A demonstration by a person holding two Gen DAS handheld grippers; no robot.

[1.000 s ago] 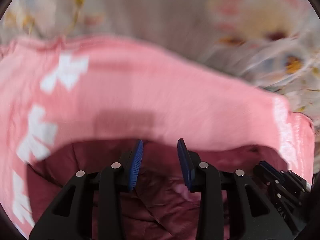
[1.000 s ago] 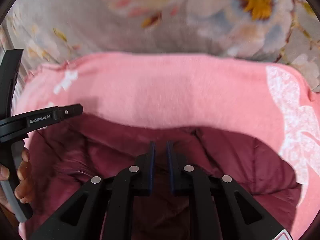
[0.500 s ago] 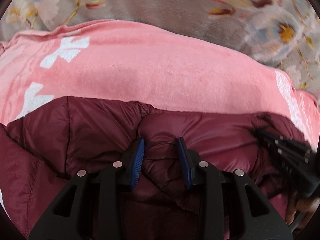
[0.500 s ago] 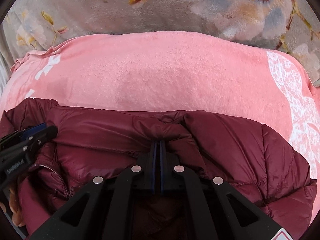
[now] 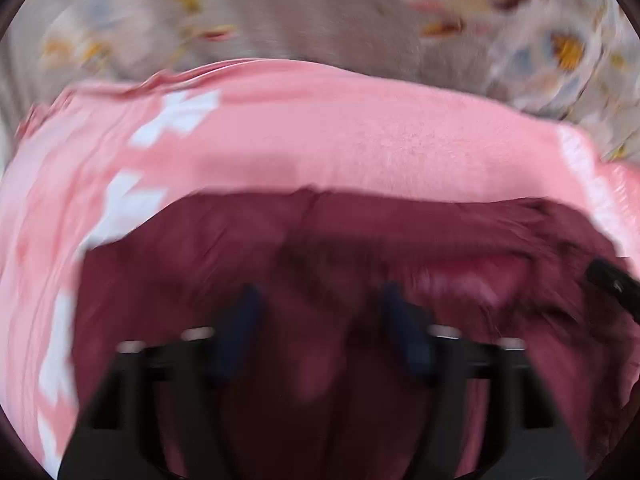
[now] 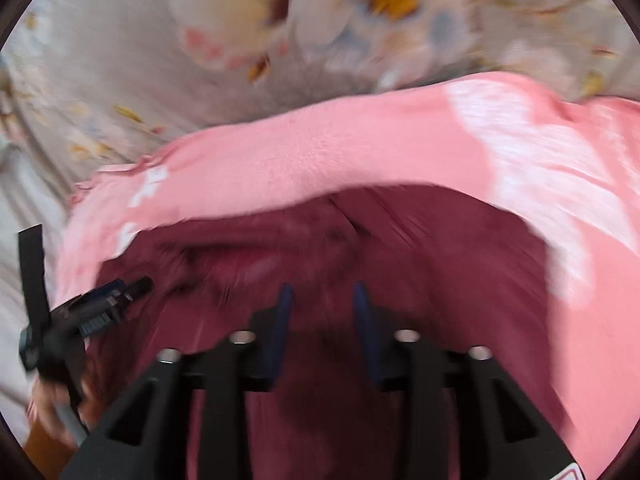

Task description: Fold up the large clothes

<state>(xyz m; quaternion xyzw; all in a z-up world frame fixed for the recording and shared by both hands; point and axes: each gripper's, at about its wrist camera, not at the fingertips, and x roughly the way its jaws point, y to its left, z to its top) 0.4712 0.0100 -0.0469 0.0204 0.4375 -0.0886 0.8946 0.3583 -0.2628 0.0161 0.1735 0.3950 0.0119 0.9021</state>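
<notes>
A dark maroon padded jacket (image 5: 304, 240) lies on a pink blanket (image 5: 360, 136) with white marks; it also shows in the right wrist view (image 6: 432, 240). My left gripper (image 5: 320, 300) is open, just above the jacket, with maroon fabric between and below the blue pads. My right gripper (image 6: 320, 300) is open over the jacket, holding nothing. Both views are motion-blurred. The left gripper also shows at the left of the right wrist view (image 6: 108, 300). The right gripper's tip shows at the right edge of the left wrist view (image 5: 608, 280).
The pink blanket (image 6: 320, 152) lies on a grey floral bedspread (image 6: 200, 60) that fills the far side of both views (image 5: 320, 12). A hand (image 6: 52, 400) holds the left gripper at the lower left.
My right gripper, shut on the jacket half a second ago, has opened and let go. My left gripper's fingers have spread wider. Both views have shifted and blurred.
</notes>
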